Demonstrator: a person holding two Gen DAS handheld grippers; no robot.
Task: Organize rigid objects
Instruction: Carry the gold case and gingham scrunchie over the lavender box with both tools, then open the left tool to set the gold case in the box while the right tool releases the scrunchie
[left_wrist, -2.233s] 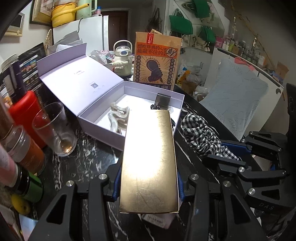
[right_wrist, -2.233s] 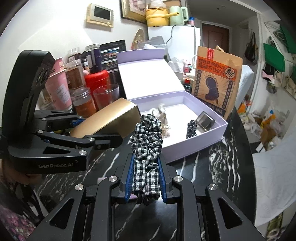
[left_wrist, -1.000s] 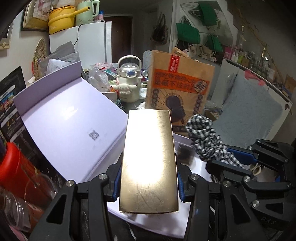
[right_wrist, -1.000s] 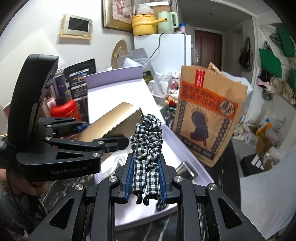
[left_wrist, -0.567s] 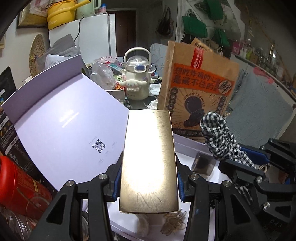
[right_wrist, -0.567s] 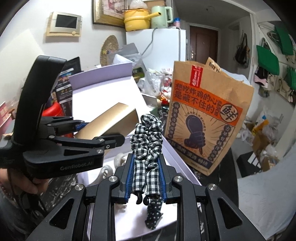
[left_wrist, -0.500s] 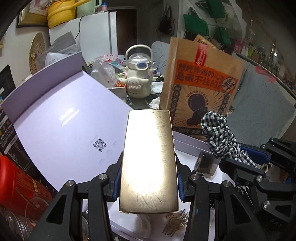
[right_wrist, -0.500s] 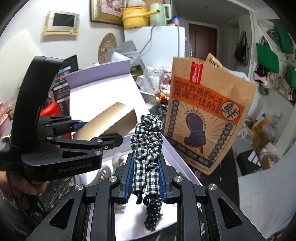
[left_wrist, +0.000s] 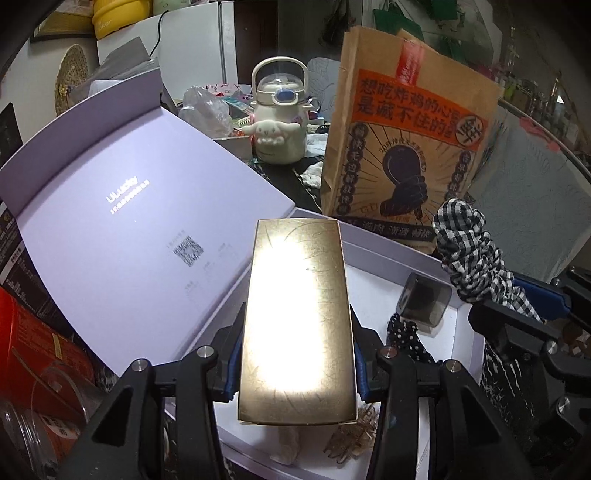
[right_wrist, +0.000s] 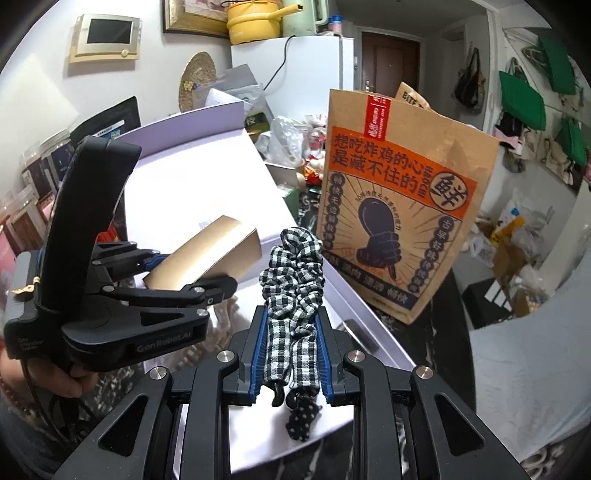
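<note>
My left gripper (left_wrist: 297, 354) is shut on a long gold box (left_wrist: 299, 314) and holds it above the open lavender gift box (left_wrist: 402, 258). The gold box also shows in the right wrist view (right_wrist: 210, 254). My right gripper (right_wrist: 291, 354) is shut on a black-and-white checked hair clip (right_wrist: 293, 280), held over the box's right side; it also shows in the left wrist view (left_wrist: 472, 251). Inside the box lie a dark square case (left_wrist: 424, 299), a polka-dot hair tie (left_wrist: 406, 339), a gold claw clip (left_wrist: 351, 439) and a white item partly hidden under the gold box.
The box lid (left_wrist: 129, 236) stands open at the left. A brown paper bag (left_wrist: 406, 147) stands just behind the box, and a white kettle-shaped bottle (left_wrist: 279, 122) is farther back. A red canister (left_wrist: 33, 343) and jars crowd the left edge.
Both grippers moved forward over the lavender box with their loads and dropped a little lower toward its inside. Neither grip changed.
</note>
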